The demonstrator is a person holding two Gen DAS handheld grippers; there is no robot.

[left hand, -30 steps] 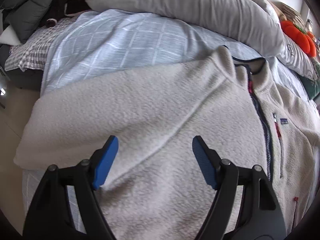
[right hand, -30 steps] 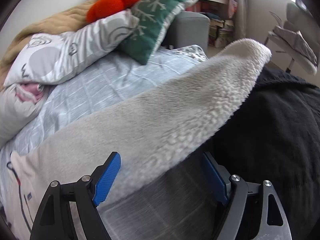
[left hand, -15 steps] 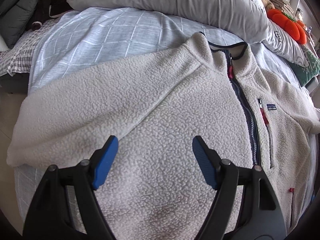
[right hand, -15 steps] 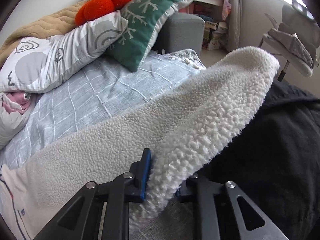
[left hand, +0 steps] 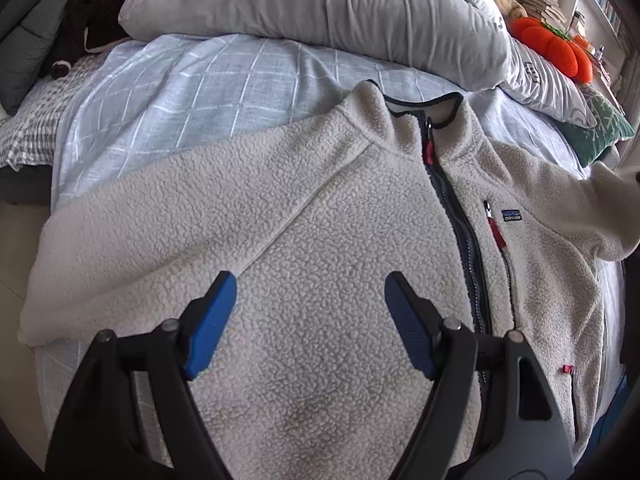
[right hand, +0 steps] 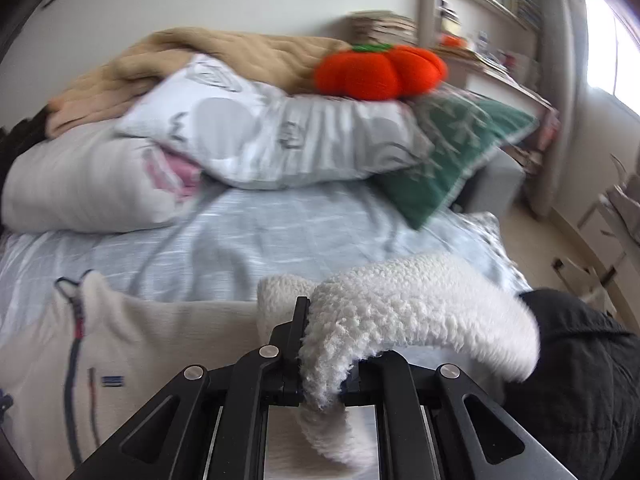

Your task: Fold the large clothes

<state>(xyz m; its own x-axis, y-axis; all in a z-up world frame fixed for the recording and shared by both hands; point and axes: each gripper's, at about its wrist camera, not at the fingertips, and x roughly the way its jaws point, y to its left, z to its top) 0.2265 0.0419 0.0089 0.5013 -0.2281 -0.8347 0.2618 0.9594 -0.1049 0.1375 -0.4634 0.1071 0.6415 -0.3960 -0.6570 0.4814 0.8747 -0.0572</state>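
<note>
1. a cream fleece jacket (left hand: 328,248) lies front up, zip closed, spread on the bed (left hand: 192,96).
2. the right hand-held gripper (right hand: 320,360) is clamped on one sleeve (right hand: 420,308), lifted clear of the covers; the first sleeve fold looks underway.
3. the left hand-held gripper (left hand: 310,320) hovers wide above the chest, holding nothing.
4. next, likely: lay that sleeve across the front, flat and unbunched.
5. around: a grey pillow (left hand: 320,4), a green cushion (right hand: 452,152), an orange pumpkin plush (right hand: 380,68), bookshelves by a window.
</note>
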